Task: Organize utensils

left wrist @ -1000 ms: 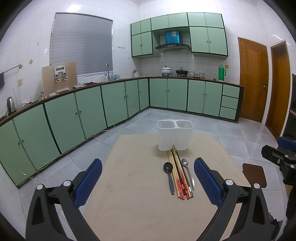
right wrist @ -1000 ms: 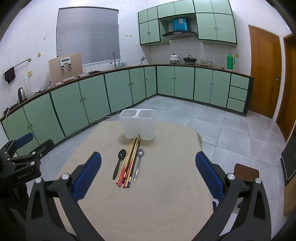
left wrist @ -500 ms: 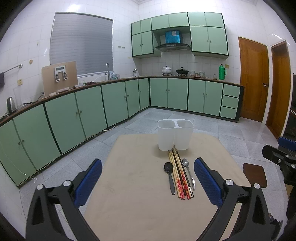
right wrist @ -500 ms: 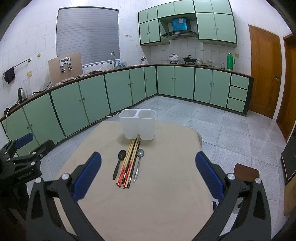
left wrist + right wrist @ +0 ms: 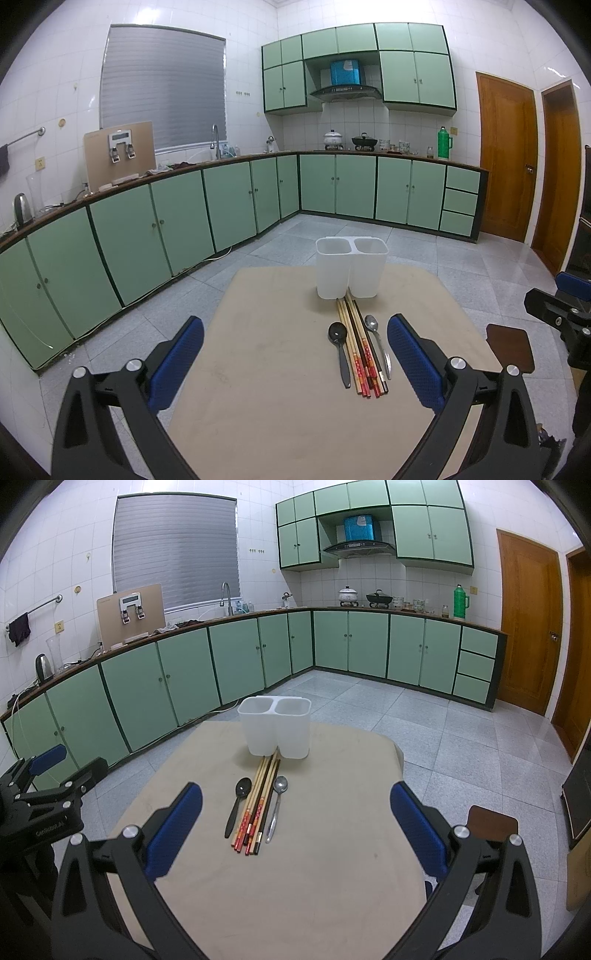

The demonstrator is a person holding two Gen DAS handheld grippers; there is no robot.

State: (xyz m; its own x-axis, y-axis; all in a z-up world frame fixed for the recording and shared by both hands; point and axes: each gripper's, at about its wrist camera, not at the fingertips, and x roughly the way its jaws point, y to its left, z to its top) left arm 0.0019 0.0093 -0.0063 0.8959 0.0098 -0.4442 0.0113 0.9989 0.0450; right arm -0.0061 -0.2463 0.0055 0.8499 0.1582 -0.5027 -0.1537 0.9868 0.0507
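Note:
A white two-compartment holder (image 5: 351, 267) (image 5: 275, 736) stands upright at the far end of the beige table (image 5: 266, 406) (image 5: 314, 886). In front of it lie a black spoon (image 5: 340, 349) (image 5: 237, 803), several chopsticks (image 5: 360, 350) (image 5: 258, 805) and a metal spoon (image 5: 376, 341) (image 5: 276, 805), side by side. My left gripper (image 5: 295, 350) is open, held above the near table, left of the utensils. My right gripper (image 5: 295, 819) is open too, above the near end of the utensils. Neither holds anything.
A brown stool (image 5: 509, 345) (image 5: 491, 823) stands right of the table. Green cabinets (image 5: 184, 214) line the left and far walls. Each gripper shows at the edge of the other's view, the right gripper (image 5: 561, 306) and the left gripper (image 5: 40, 797).

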